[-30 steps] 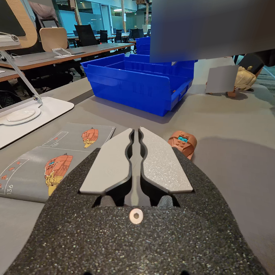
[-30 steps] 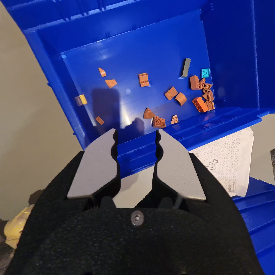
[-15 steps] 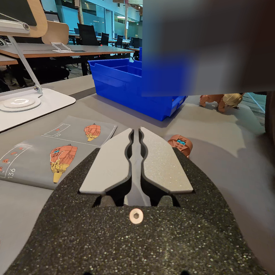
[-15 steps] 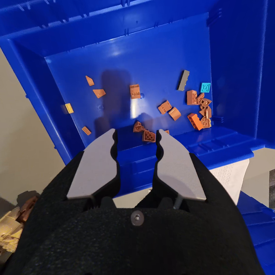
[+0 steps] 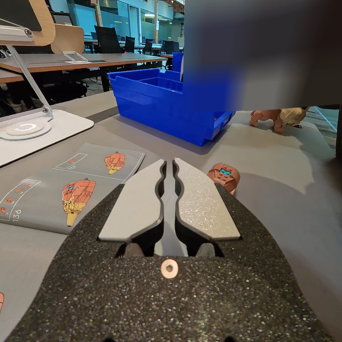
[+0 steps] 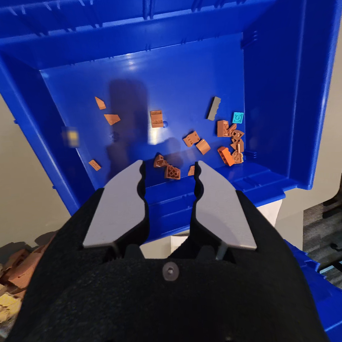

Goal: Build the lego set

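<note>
My left gripper [image 5: 169, 162] is shut and empty, low over the grey table. A small brown lego sub-build [image 5: 224, 174] with blue studs sits just right of its tips. The open instruction booklet [image 5: 70, 185] lies to the left. My right gripper [image 6: 169, 162] is open and empty, held above the blue bin [image 6: 185, 203], which also shows in the left wrist view [image 5: 157, 111]. Several loose brown pieces lie on the bin floor; a brown 2x2 brick [image 6: 172, 173] and a wedge piece [image 6: 159, 161] sit between the fingertips. A grey plate [image 6: 213, 108] and a teal tile [image 6: 237, 117] lie at the right.
A white lamp base [image 5: 37, 129] stands at the left. A brown and tan lego animal build [image 5: 277, 116] stands at the far right of the table, and shows blurred at the lower left of the right wrist view [image 6: 16, 268]. A white sheet [image 6: 268, 209] lies under the bin. There is about 35 cm between the tips of the two grippers. The grey plate [image 6: 213, 108] lies some 11 cm from my right tips, 35 cm from my left tips. The teal tile [image 6: 237, 117] is closer to my right gripper, around 12 cm from its tips; the left tips are 40 cm off.
My right gripper has moved forward over the bin, so the loose pieces now lie nearer its tips. The left gripper has dropped lower and tilted; its jaws stay shut.
</note>
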`<state>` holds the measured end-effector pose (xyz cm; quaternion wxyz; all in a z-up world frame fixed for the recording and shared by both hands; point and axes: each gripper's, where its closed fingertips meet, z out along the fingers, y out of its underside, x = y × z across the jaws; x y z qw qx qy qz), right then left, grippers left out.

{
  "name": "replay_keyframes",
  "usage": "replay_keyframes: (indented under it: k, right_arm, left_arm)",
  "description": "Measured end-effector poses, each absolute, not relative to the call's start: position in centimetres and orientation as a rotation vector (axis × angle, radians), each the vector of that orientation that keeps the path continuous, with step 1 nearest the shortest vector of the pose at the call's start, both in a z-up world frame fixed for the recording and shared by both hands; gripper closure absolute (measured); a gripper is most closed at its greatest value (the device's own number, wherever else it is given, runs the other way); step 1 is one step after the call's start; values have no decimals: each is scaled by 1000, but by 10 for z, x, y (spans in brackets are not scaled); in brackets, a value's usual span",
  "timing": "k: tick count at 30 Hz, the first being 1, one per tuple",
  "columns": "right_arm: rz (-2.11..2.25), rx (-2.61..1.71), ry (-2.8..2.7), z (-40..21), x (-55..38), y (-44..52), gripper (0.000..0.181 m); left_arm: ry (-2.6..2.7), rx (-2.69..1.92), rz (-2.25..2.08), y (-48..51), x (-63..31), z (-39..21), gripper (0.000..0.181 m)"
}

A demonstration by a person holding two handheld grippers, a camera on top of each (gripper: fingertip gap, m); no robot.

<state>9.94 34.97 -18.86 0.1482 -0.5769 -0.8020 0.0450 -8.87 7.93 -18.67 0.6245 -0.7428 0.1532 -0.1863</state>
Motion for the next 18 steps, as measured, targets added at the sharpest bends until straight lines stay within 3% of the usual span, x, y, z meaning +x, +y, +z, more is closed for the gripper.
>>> replay_keyframes:
  k: [18]
  right_arm:
    - [69,-1671,-2257,-192,94,381,130]
  left_arm:
    - [386,-1730,-397,79,-85,-191,175]
